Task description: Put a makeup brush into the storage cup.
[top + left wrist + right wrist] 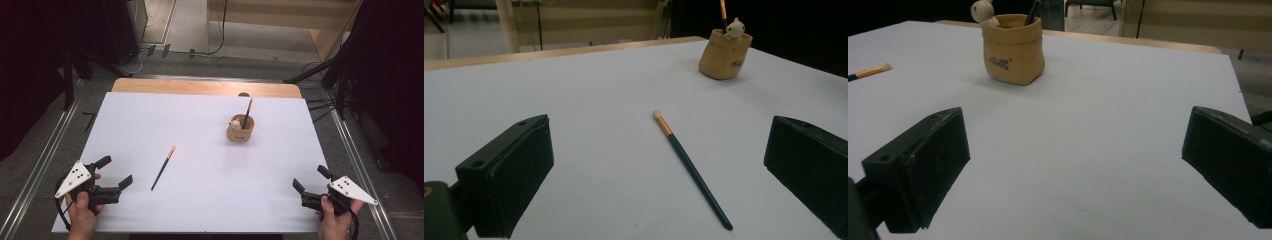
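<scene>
Brush (pixel 164 168) lies just ahead of the spread left tool (pixel 116 172); right tool (pixel 311 179) spread too.

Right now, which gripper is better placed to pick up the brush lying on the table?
Left. The left gripper sits open beside the brush, which lies between its jaws' line of sight; the right gripper is far across the table.

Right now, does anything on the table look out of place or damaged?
One brush lies flat on the white table, apart from the tan holder, where another brush stands leaning. It seems to belong in the holder too. Nothing looks spilled or broken. The left gripper and the right gripper are open, holding nothing.
</scene>
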The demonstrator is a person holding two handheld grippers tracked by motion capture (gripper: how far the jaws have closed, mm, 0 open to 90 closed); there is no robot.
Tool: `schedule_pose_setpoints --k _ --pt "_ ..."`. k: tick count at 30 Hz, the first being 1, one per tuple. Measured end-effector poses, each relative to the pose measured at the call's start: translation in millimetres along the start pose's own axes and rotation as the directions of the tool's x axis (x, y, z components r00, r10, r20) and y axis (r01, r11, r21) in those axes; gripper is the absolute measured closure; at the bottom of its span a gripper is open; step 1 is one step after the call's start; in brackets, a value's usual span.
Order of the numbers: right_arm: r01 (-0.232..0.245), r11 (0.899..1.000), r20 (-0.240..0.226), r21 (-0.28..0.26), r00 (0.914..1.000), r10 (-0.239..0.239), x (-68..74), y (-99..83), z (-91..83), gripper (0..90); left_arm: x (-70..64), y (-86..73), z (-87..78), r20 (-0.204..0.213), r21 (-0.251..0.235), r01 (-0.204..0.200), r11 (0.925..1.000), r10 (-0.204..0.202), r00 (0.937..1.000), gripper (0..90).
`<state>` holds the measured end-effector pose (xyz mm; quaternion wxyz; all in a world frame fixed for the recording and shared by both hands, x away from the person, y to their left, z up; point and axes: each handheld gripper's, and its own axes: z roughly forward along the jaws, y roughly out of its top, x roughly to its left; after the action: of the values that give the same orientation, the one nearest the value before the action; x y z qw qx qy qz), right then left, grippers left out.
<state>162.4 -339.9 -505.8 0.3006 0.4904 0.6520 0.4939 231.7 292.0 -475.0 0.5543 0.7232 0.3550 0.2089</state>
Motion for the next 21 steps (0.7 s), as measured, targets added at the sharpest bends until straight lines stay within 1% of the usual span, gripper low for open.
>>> schedule_pose_setpoints --k 3,5,9,13,14,15,20,21 --pt "0.002 1.0 -0.008 -0.001 1.0 -0.002 -0.4 0.4 0.7 0.0 -2.8 1.9 1.7 -0.006 0.007 -0.003 1.0 0.003 1.0 0.0" --pt "-0.002 1.0 -0.01 -0.002 0.9999 0.002 -0.1 0.3 0.9 0.0 -4.9 4.1 2.7 -0.002 0.002 -0.003 1.0 0.003 1.0 0.0" --pt "0.008 1.0 -0.016 -0.002 0.9998 -0.008 0.8 0.6 0.9 0.0 -9.4 10.1 6.9 0.005 0.003 -0.007 1.0 0.007 1.0 0.0" --pt "0.0 1.0 -0.018 0.0 0.9998 0.0 1.3 0.9 1.4 0.0 -14.7 17.8 14.8 0.007 0.022 -0.013 0.9997 0.013 0.9999 0.0" --pt "0.001 1.0 -0.019 0.004 0.9998 -0.001 2.0 0.7 1.6 0.0 -15.9 20.5 16.8 -0.001 0.036 -0.021 0.9991 0.021 0.9998 0.0" --pt "0.005 1.0 -0.021 0.005 0.9998 -0.005 2.5 0.6 2.2 0.0 -17.0 23.1 18.7 -0.001 0.041 -0.026 0.9988 0.026 0.9997 0.0" --pt "0.014 1.0 -0.031 0.006 0.9994 -0.014 5.8 1.5 4.1 0.0 -21.6 30.8 27.3 0.006 0.06 -0.025 0.9979 0.024 0.9997 0.0" --pt "0.02 1.0 -0.032 0.007 0.9993 -0.02 6.6 1.7 4.5 0.0 -21.4 31.4 29.3 0.004 0.071 -0.026 0.9971 0.026 0.9997 0.0"
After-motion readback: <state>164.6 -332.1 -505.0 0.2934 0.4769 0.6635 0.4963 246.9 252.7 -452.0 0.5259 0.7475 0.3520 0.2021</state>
